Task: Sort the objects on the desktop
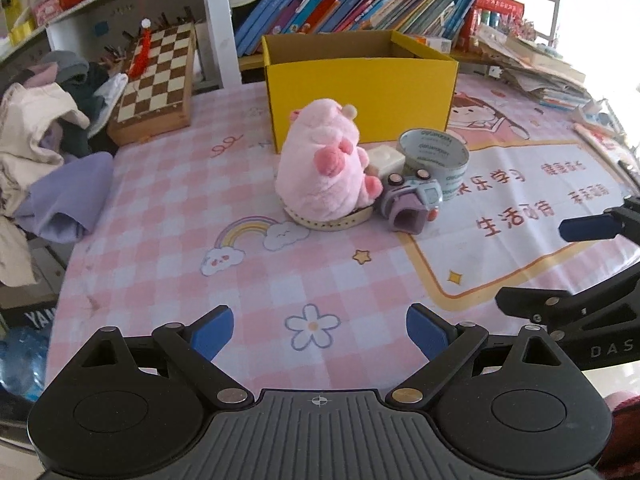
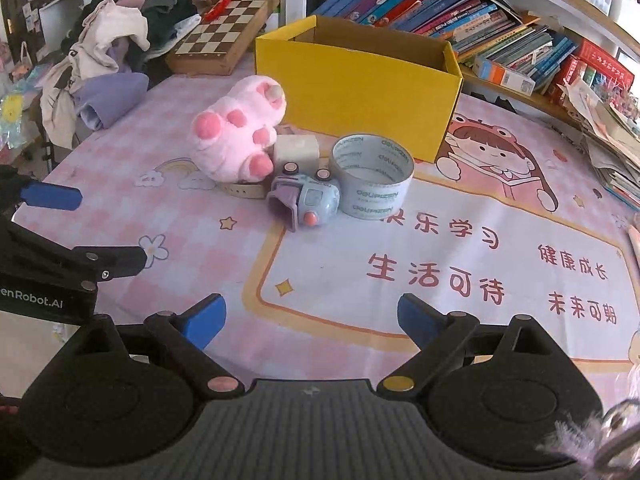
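Observation:
A pink plush toy (image 1: 324, 160) (image 2: 236, 136) sits on a beige strap (image 1: 328, 220) mid-table. Beside it are a white cube (image 1: 386, 160) (image 2: 296, 150), a purple-blue toy camera (image 1: 412, 200) (image 2: 306, 200) and a roll of tape (image 1: 436, 160) (image 2: 372, 176). An open yellow box (image 1: 360, 92) (image 2: 360, 76) stands just behind them. My left gripper (image 1: 320, 332) is open and empty, low over the mat, well short of the toys. My right gripper (image 2: 312, 320) is open and empty, near the table's front. Each gripper shows at the edge of the other's view.
A chessboard (image 1: 156, 80) (image 2: 228, 28) lies at the back left beside a pile of clothes (image 1: 44, 136) (image 2: 112, 48). Books (image 1: 352, 4) (image 2: 460, 8) fill the shelf behind the box. Stacked papers (image 1: 536, 68) (image 2: 612, 136) lie at the right.

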